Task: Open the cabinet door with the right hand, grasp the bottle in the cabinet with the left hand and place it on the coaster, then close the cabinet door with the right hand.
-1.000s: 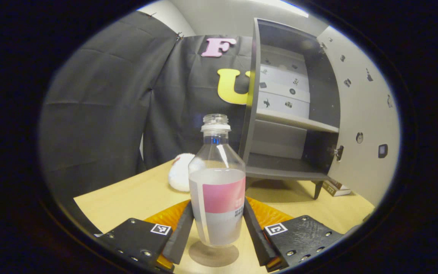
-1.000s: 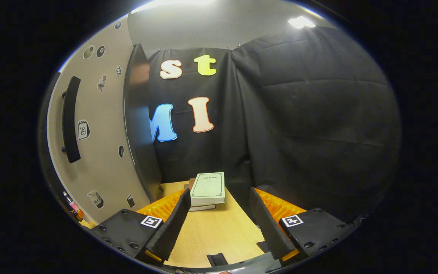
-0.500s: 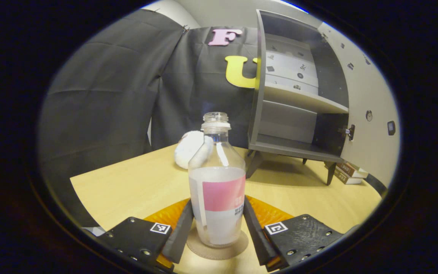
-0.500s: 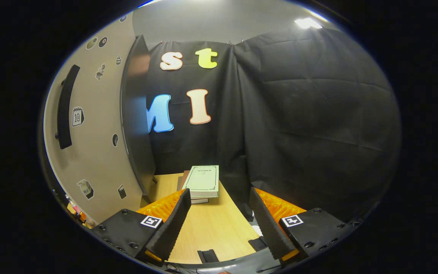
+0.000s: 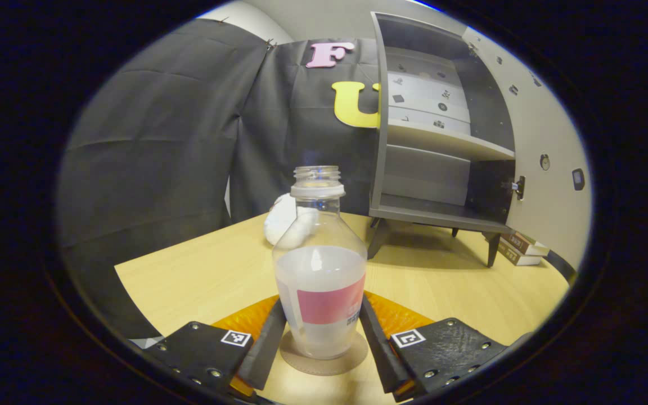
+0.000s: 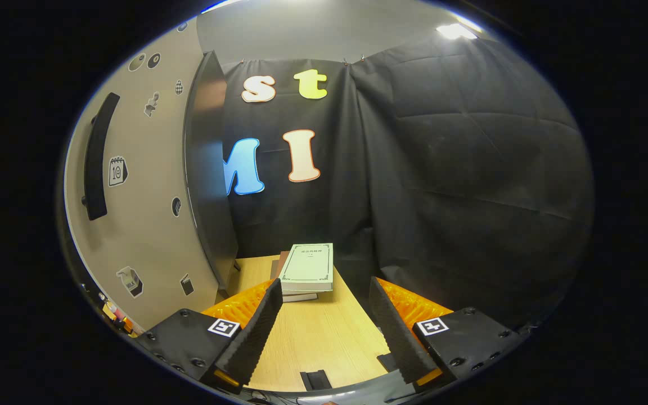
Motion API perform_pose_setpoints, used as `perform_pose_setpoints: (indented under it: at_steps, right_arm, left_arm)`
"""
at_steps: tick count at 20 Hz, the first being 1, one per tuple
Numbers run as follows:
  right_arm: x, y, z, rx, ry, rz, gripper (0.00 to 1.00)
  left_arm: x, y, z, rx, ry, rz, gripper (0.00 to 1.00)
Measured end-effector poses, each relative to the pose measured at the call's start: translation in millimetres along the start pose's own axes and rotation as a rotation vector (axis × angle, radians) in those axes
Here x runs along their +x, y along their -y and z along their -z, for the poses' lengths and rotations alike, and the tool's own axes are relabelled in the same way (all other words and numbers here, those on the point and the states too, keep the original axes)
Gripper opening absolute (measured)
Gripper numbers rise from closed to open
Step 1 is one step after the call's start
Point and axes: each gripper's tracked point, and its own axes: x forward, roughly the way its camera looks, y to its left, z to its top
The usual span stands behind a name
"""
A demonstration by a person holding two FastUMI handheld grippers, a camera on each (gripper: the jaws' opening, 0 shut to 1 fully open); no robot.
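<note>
A clear, uncapped bottle point(image 5: 320, 281) with a pink label, half full of cloudy liquid, stands on a round brown coaster point(image 5: 324, 363) on the wooden table point(image 5: 200, 275). My left gripper point(image 5: 322, 343) is shut on the bottle's lower body, one finger against each side. Behind it to the right the grey cabinet point(image 5: 436, 214) stands with bare shelves and its door point(image 5: 543, 140) swung wide. In the right gripper view the door's outer face point(image 6: 138, 225) with its black handle point(image 6: 98, 157) is at the left. My right gripper point(image 6: 324, 320) is open and holds nothing.
A white soft object point(image 5: 284, 225) lies on the table behind the bottle. A stack of books point(image 6: 307, 267) sits by the cabinet's right side, also seen as books point(image 5: 518, 250) under the open door. Small stickers dot the door.
The bottle came down onto the coaster with my left gripper still around it. The right gripper shifted only slightly and stayed open.
</note>
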Motion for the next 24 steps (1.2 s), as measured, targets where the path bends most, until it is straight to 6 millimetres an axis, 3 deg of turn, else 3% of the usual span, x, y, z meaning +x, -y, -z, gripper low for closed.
perform_pose_setpoints:
  at_steps: [9, 10, 11, 13, 15, 16, 24]
  right_arm:
    - [4, -14, 2, -0.013, -0.006, -0.038, 0.98]
    - [5, -15, 2, -0.009, -0.007, -0.04, 0.93]
    - [4, -16, 1, -0.005, -0.008, -0.042, 0.98]
    - [5, -16, 1, -0.001, -0.007, -0.042, 0.98]
    - [6, -17, 1, -0.004, -0.009, -0.044, 0.93]
    - [5, -17, 2, -0.006, -0.009, -0.043, 0.98]
    - [5, -19, 0, 0.01, 0.0, -0.055, 0.98]
  left_arm:
    - [0, -2, -3, 0.016, -0.015, -0.029, 0.72]
    - [1, 1, 3, -0.001, -0.039, -0.009, 0.75]
    - [2, 1, 7, -0.008, -0.052, 0.002, 0.75]
    - [0, 4, 5, -0.001, -0.051, 0.016, 0.81]
    - [1, 3, -2, 0.025, -0.019, 0.001, 0.81]
    - [0, 5, -2, 0.031, -0.014, 0.006, 0.78]
    - [-15, 8, -31, 0.016, 0.038, 0.005, 0.81]
